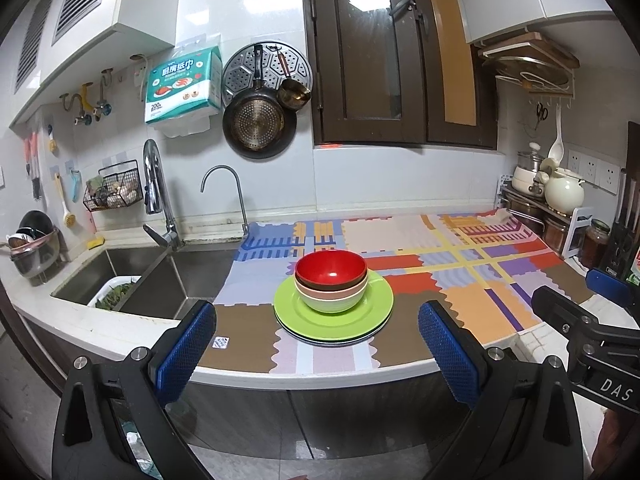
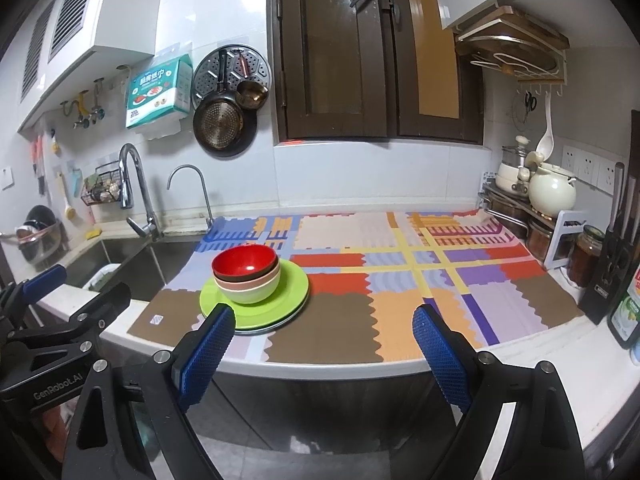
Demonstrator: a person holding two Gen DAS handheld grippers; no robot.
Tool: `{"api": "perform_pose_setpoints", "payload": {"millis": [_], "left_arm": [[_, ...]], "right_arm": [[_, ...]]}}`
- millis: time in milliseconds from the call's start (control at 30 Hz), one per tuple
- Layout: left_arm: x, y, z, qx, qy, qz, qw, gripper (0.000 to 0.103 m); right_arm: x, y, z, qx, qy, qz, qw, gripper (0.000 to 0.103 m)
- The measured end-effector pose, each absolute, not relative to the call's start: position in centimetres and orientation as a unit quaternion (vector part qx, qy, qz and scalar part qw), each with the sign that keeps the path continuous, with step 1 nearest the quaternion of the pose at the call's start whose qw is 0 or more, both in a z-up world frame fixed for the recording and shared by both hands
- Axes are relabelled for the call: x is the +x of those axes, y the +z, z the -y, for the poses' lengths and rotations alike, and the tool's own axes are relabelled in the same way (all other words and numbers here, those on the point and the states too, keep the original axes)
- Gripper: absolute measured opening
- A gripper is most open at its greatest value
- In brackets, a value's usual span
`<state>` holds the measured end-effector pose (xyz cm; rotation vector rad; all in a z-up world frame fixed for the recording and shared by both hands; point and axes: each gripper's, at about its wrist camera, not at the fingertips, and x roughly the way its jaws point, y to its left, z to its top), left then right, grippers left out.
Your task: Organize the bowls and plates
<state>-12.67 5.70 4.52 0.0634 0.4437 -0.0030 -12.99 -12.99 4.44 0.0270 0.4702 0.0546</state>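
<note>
I hold both units back from the counter edge, short of the work. The left gripper (image 1: 316,344) has its jaws wide apart and empty; the right gripper (image 2: 324,344) likewise stands wide apart with nothing between its blue pads (image 2: 208,356).

Location of the work: a nest of bowls sits on a stack of plates near the front of the patterned mat (image 1: 472,304), just right of the sink (image 1: 160,280). In the left view the stack lies nearly centred between the jaws; in the right view it lies off to the left, partly behind the left pad.

Composition, top down: red bowl (image 1: 331,269), a dark brown one under it, a pink one, then the light green bowl (image 1: 332,300) at the base. The top green plate (image 1: 364,312) covers at least one darker and one pale plate; the exact count cannot be read.

Handling judgement: the surfaces are glossy, so I expect them to be slippery and rigid. Material cannot be confirmed; I treat it as breakable. The nest looks light singly, heavier as a whole.

Grip points: take each bowl at the rim, one pad inside, one outside. Plates lie flat, so only the overhanging edge is accessible. Lift bowls clear before attempting plates.
</note>
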Motion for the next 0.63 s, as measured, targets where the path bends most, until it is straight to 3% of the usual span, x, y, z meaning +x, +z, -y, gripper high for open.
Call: {"api": "perform_pose_setpoints", "payload": {"millis": [633], "left_arm": [[-12.28, 5.02, -5.56, 0.034, -0.004, -0.223, 0.974, 0.103]], "right_arm": [[-12.5, 4.73, 13.36, 0.015, 0.027, -0.233, 0.972, 0.091]]}}
